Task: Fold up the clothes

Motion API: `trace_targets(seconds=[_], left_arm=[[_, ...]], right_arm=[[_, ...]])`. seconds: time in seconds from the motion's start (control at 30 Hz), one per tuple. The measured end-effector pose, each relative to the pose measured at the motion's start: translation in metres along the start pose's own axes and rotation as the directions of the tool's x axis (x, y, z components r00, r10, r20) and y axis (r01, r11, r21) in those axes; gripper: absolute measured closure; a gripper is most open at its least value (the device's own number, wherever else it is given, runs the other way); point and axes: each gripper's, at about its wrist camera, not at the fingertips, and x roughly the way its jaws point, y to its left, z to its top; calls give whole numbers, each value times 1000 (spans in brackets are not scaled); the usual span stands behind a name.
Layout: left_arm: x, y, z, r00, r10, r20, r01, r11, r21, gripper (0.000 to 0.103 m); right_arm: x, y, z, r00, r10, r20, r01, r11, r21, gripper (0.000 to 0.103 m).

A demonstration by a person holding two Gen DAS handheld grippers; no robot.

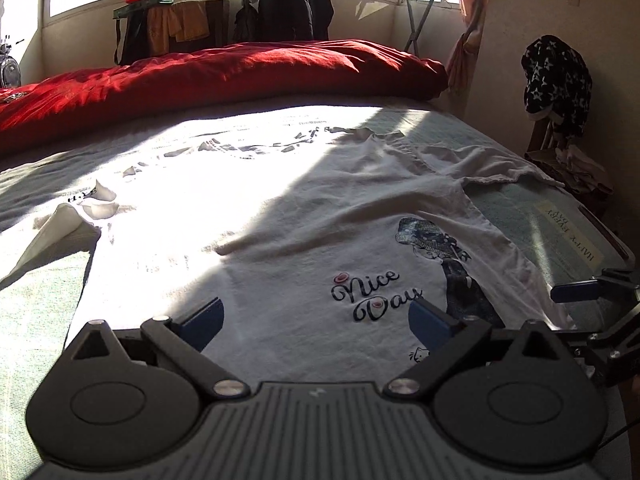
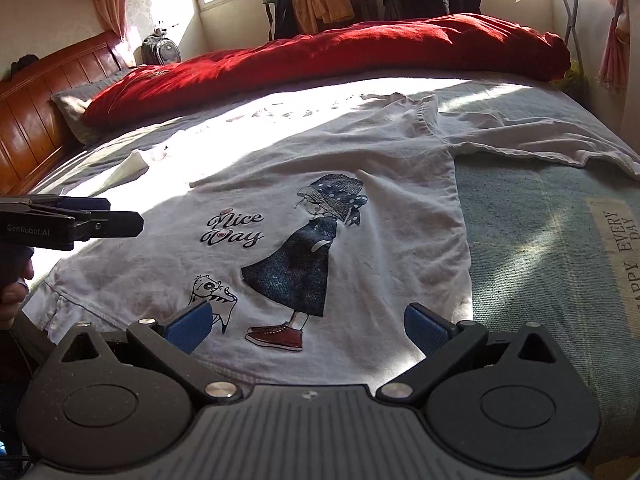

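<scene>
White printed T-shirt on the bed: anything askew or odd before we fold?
The white printed T-shirt lies face up but rumpled. One short sleeve is wrinkled, and a long crease crosses the chest. Nothing looks torn or stained.

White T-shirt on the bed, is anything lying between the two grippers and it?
Nothing visible does. The white T-shirt lies spread flat and uncovered, with the open right gripper and open left gripper hovering at its near hem.

Each tool [image 1: 316, 322] [image 2: 308, 328] has black linkage arms, silver screws, blue ribbed pads [image 2: 188, 326] and a grey ridged body.
</scene>
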Motion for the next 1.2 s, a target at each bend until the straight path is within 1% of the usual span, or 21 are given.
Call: trace_targets(seconds=[0.1, 0.17, 0.23, 0.3, 0.4, 0.5, 0.57, 0.63, 0.67, 0.77, 0.83, 0.93, 0.97, 1.03, 1.1, 1.13, 1.2], left_arm=[[13, 13, 19, 1000, -5, 17, 5, 1000, -10, 5], [23, 25, 33, 999, -11, 36, 12, 999, -32, 4], [36, 41, 46, 998, -22, 51, 26, 997, -75, 4], [53, 57, 56, 998, -44, 43, 49, 992, -119, 4], [78, 77, 60, 998, -52, 23, 55, 986, -156, 4], [98, 97, 59, 998, -63, 19, 66, 980, -187, 4], [105, 111, 54, 997, -72, 29, 76, 974, -213, 4], [109, 121, 47, 998, -63, 25, 67, 969, -236, 4], [111, 125, 44, 998, -51, 26, 56, 969, -242, 4], [112, 128, 40, 998, -45, 32, 51, 971, -232, 4], [110, 129, 40, 998, -55, 42, 63, 970, -235, 4], [109, 134, 39, 997, -64, 45, 73, 966, -247, 4], [108, 135, 39, 998, -54, 44, 63, 966, -251, 4], [104, 137, 39, 998, -32, 49, 43, 966, -255, 4], [100, 140, 39, 998, -27, 64, 43, 963, -266, 4], [98, 142, 39, 997, -29, 72, 47, 961, -273, 4], [97, 145, 39, 996, -35, 81, 57, 957, -284, 4]], right_arm=[[9, -5, 26, 1000, 1, -8, -1, 1000, 9, 0], [16, -9, 47, 1000, -3, -6, 3, 1000, 10, 0], [25, -13, 75, 1000, 2, 12, -3, 1000, 16, 0], [42, -18, 106, 1000, 26, 14, -27, 999, 33, 0], [81, -25, 152, 998, 62, -7, -61, 996, 60, 0], [129, -30, 186, 993, 96, -69, -89, 992, 95, 0], [158, -32, 197, 985, 129, -119, -117, 988, 102, 0], [190, -33, 204, 979, 120, -167, -106, 990, 94, 0], [211, -33, 205, 972, 101, -211, -87, 993, 75, 0], [243, -35, 209, 978, 24, -208, -21, 1000, 14, 0], [261, -34, 220, 983, -44, -177, 36, 998, -48, 0], [287, -40, 237, 984, -99, -151, 93, 995, -42, 0], [292, -42, 241, 983, -110, -144, 107, 994, -33, 0], [299, -37, 249, 977, -139, -159, 129, 989, -66, 0], [291, -29, 255, 969, -158, -189, 141, 985, -99, 0], [278, -22, 255, 972, -147, -184, 129, 986, -103, 0], [246, -11, 250, 982, -74, -174, 57, 993, -100, 0]])
